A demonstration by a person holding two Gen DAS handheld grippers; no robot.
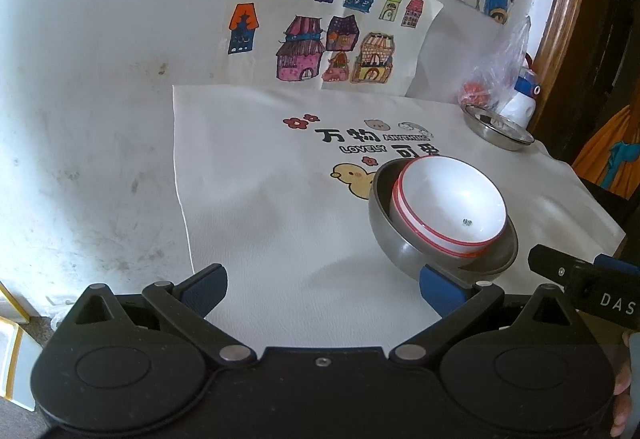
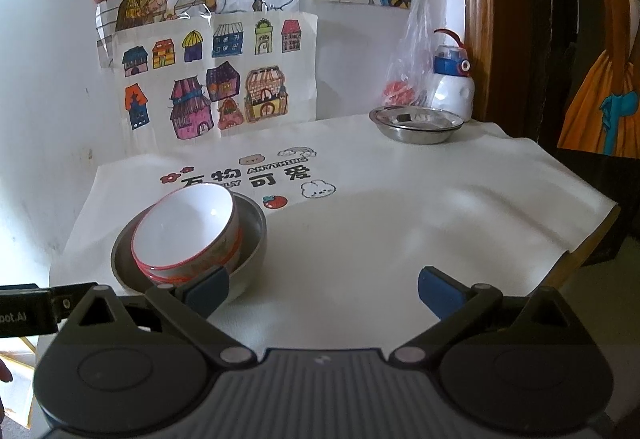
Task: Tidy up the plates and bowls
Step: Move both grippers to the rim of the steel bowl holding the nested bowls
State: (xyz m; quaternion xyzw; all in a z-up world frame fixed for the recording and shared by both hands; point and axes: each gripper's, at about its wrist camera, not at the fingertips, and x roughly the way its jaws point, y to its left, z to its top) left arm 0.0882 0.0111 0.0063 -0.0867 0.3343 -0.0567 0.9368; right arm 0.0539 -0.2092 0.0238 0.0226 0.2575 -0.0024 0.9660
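Children's drawings (image 2: 208,79) hang on the white wall behind the tabletop (image 2: 400,223), which has a white printed cloth on it. Both tongs hover low at the near edge, spread wide, and neither holds anything. Two white bowls (image 1: 452,203) with red rims sit tilted inside a metal bowl (image 1: 384,223). This stack is just ahead and to the right of the left tongs (image 1: 324,287), and just ahead and to the left of the right tongs (image 2: 324,287), so it lies between them. A metal plate (image 2: 416,123) stands far ahead and to the right of the right tongs, near a bottle (image 2: 454,83). I judge the right tongs are nearer to that plate, so they should reach it.
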